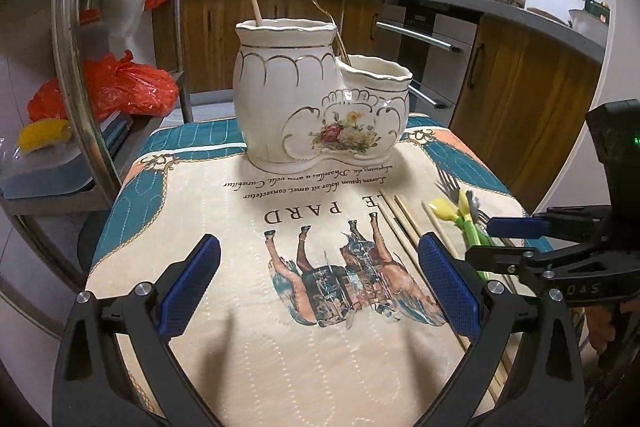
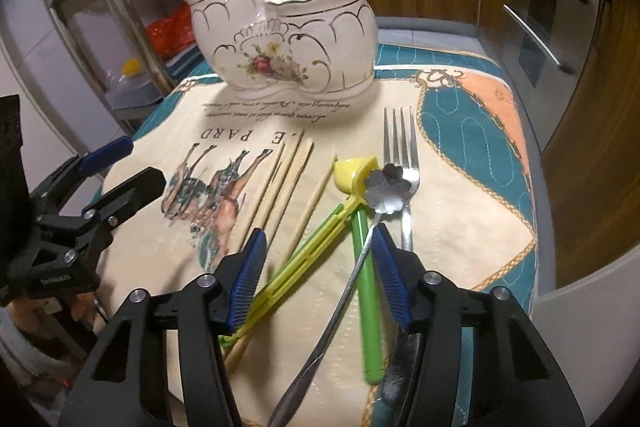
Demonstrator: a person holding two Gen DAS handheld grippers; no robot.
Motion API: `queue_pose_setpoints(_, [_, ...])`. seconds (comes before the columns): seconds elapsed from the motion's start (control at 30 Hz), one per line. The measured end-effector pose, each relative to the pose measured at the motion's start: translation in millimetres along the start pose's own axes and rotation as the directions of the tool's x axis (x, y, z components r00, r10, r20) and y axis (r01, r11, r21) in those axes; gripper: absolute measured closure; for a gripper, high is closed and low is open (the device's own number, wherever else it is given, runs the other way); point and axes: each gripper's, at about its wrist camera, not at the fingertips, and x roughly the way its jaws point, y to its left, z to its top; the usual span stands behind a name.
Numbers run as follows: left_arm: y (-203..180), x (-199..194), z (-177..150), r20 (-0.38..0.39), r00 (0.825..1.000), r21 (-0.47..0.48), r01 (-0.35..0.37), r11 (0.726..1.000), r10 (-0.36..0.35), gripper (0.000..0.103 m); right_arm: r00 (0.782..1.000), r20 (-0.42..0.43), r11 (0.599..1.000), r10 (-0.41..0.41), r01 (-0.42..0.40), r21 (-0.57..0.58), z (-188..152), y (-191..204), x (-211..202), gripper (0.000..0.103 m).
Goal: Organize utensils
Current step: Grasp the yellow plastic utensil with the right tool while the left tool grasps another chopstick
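Note:
A white twin-pot ceramic holder (image 1: 320,107) with gold trim and a flower print stands at the back of the mat; it also shows in the right wrist view (image 2: 288,47). A wooden stick (image 1: 254,1) stands in its taller pot and a gold fork (image 1: 324,7) in the lower pot. Loose utensils lie on the mat's right: wooden chopsticks (image 2: 280,183), a yellow scoop (image 2: 354,173), a green handle (image 2: 370,299), a flower-shaped metal spoon (image 2: 390,189) and a silver fork (image 2: 402,147). My left gripper (image 1: 320,287) is open over the horse print. My right gripper (image 2: 318,277) is open, low over the utensil handles.
The printed mat (image 1: 200,227) covers a small table. A metal rack (image 1: 76,47) with red bags stands at the left. Wooden cabinets and an oven (image 1: 424,47) lie behind. The table edge drops off at the right (image 2: 536,267).

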Motion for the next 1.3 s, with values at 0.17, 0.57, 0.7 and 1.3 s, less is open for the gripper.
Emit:
queue_pose_setpoints(0.17, [2.9,-5.3,-0.7,0.019,1.000,-0.011,0.020,1.000,-0.020,0.006,1.000,-0.002,1.000,-0.018,0.018,-0.009,1.1,7.7,-5.1,0.062])
queue_pose_setpoints(0.57, [1.5,-7.8,-2.4,0.013,1.000,-0.008,0.018,1.000,-0.018,0.006,0.998,-0.048,0.996,0.027,-0.023,0.089,6.7,-0.9,12.4,0.087])
queue_pose_setpoints(0.7, [-2.6,-4.1,-1.7,-0.017,1.000,-0.004,0.013,1.000,-0.013,0.006,0.999,-0.021,0.994,0.044,-0.042,0.099,9.5,-8.2,5.3,0.092])
queue_pose_setpoints(1.3, [-59.0,25.2,-11.5,-0.263,0.965,0.044,0.003,0.999,0.009,0.056,0.992,0.112,0.997,0.066,-0.068,0.018,8.2,-34.5,-28.9,0.092])
